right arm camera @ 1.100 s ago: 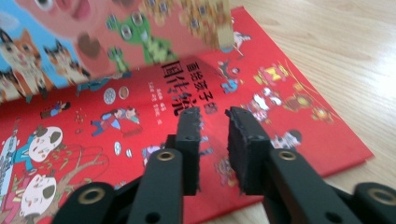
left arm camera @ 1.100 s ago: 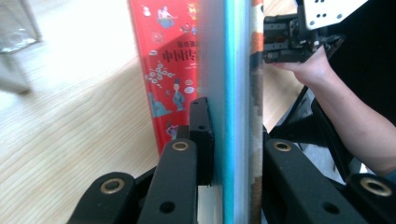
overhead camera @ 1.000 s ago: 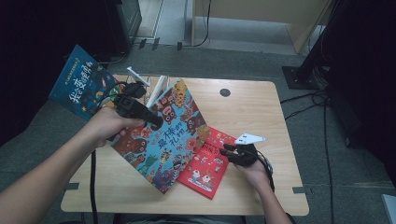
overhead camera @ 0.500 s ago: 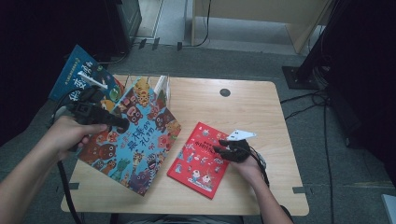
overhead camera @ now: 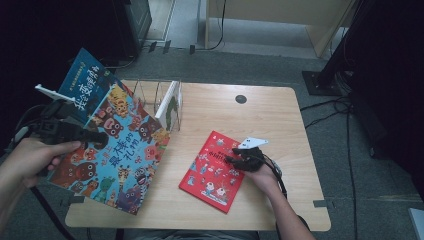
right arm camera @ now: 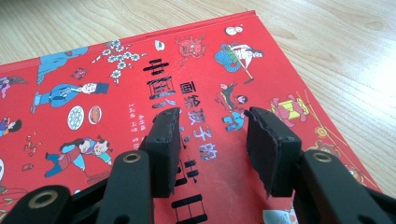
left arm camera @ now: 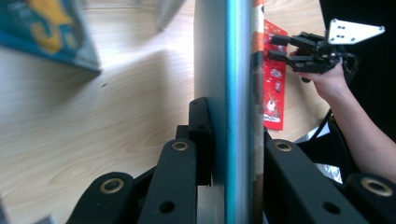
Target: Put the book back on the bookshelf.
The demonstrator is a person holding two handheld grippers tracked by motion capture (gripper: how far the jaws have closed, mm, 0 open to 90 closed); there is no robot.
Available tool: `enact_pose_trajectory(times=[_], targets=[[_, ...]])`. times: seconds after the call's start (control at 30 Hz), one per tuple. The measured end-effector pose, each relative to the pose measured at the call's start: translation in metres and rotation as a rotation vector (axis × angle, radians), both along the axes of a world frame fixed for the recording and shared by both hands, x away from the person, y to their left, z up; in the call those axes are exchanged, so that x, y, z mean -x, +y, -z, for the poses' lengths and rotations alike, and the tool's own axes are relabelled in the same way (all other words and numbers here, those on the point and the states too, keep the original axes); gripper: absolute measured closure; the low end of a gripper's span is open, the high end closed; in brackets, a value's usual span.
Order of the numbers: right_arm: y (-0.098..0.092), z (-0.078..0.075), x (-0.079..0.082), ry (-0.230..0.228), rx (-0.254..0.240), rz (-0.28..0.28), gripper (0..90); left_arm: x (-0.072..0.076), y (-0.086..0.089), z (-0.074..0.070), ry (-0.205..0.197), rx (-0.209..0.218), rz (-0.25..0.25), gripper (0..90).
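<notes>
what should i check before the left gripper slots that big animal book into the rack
1. Left gripper clamped on the animal book: ok, both jaws press the book's edge in the left gripper view.
2. Book lifted off the table: ok, it is tilted up at the left edge.
3. Free slot in the clear rack: cannot tell; a white book stands in it.
4. Right gripper out of the way: ok, open, over the red book.
5. Blue book behind: cannot tell if it blocks the path.

A recording lab or office seems to be showing: a pale wooden table (overhead camera: 280, 115) sitting on grey carpet (overhead camera: 260, 65), black cables (overhead camera: 345, 130) trailing past.
</notes>
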State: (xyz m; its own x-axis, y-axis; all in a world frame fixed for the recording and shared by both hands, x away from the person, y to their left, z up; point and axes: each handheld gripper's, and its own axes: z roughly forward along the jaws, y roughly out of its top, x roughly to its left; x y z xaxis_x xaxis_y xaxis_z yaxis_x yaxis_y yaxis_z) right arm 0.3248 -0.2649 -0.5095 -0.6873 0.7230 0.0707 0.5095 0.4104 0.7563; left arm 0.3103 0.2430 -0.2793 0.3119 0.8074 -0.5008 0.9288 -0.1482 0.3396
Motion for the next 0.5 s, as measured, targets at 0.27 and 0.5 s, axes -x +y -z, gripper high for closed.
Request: enact_pose_trajectory(times=[0.27, 0.5], targets=[[0.000, 0.001, -0.001, -0.009, 0.000, -0.002, 55.2, 0.008, 0.037, -0.003, 0.017, -0.016, -0.086, 80.4], [0.001, 0.001, -0.001, -0.008, 0.000, 0.000, 55.3, -0.002, 0.059, -0.013, 0.001, -0.065, -0.159, 80.1]])
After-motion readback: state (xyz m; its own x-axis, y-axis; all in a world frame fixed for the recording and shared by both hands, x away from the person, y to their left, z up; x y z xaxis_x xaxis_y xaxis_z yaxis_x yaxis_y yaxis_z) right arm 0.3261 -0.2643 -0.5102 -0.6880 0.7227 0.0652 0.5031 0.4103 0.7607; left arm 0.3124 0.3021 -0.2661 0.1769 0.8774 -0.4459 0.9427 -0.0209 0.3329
